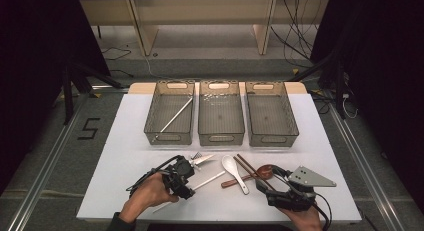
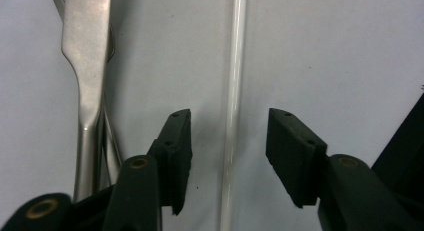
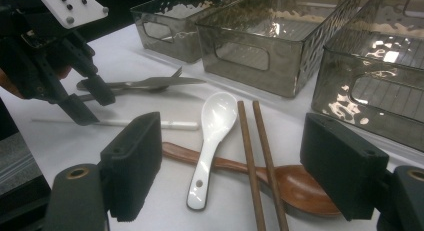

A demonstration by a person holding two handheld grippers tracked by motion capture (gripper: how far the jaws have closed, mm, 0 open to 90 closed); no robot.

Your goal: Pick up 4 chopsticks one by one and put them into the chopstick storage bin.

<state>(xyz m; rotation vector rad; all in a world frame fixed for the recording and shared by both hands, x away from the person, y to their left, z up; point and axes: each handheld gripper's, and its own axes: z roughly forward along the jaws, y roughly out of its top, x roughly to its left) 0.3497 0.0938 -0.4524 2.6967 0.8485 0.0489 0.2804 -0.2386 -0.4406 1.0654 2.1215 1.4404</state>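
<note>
My left gripper (image 2: 229,141) points down at the white table (image 1: 125,141) near its front edge, jaws apart and straddling a white chopstick (image 2: 231,91); neither pad touches it, and bare table shows on both sides of the stick. The chopstick lies flat, running slantwise from near the front edge up toward the middle of the table. Just beside the left jaw lies a metal fork (image 2: 87,56), also flat on the table, its tines toward the baskets in the high view.

My right gripper (image 3: 250,166) hovers low by the front right part of the table, jaws wide apart and gripping nothing. Ahead of it, a white ceramic spoon (image 3: 212,136) rests across the handle of a brown wooden spoon (image 3: 295,186), and a pair of brown chopsticks (image 3: 257,156) lies across the same wooden spoon, just beside the white one.

Along the far edge stand three clear grey plastic baskets in a row. The left basket (image 1: 151,118) holds a second white chopstick (image 1: 176,116), leaning corner to corner. The middle basket (image 1: 202,121) and the right basket (image 1: 291,118) stand next to it, sides nearly touching.

My hand (image 1: 147,193) holds the left gripper from the front edge.
</note>
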